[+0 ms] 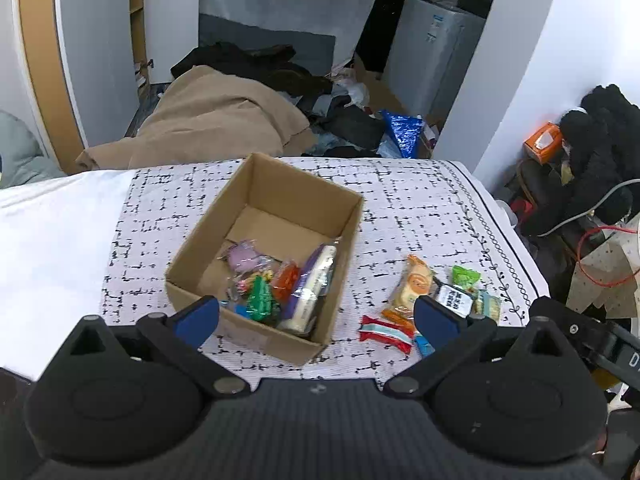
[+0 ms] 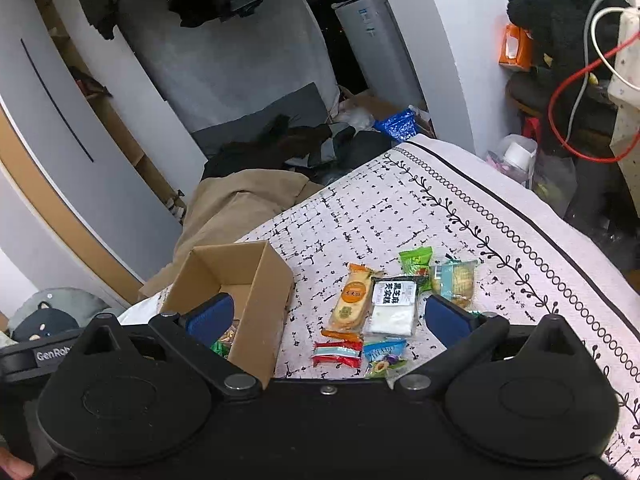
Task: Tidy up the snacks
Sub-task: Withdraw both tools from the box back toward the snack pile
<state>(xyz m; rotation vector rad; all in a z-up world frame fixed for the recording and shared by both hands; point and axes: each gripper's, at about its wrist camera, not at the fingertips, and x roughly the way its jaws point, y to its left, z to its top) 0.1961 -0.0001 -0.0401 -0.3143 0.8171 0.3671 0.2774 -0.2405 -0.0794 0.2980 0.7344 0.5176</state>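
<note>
Basically mid-sort: cardboard box (image 1: pixel 264 248) sits open-topped mid-bed on the patterned bedspread (image 1: pixel 400 208), so wrappers can drop straight in; several snacks already lie piled in its near corner. Remaining loose snacks (image 2: pixel 376 308) cluster just beside the box, toward the bed's right edge. Left gripper (image 1: pixel 316 320) is spread wide and empty over the box's near wall; right gripper (image 2: pixel 328 320) also wide, empty, framing the loose pile, likely the next pick.
</note>
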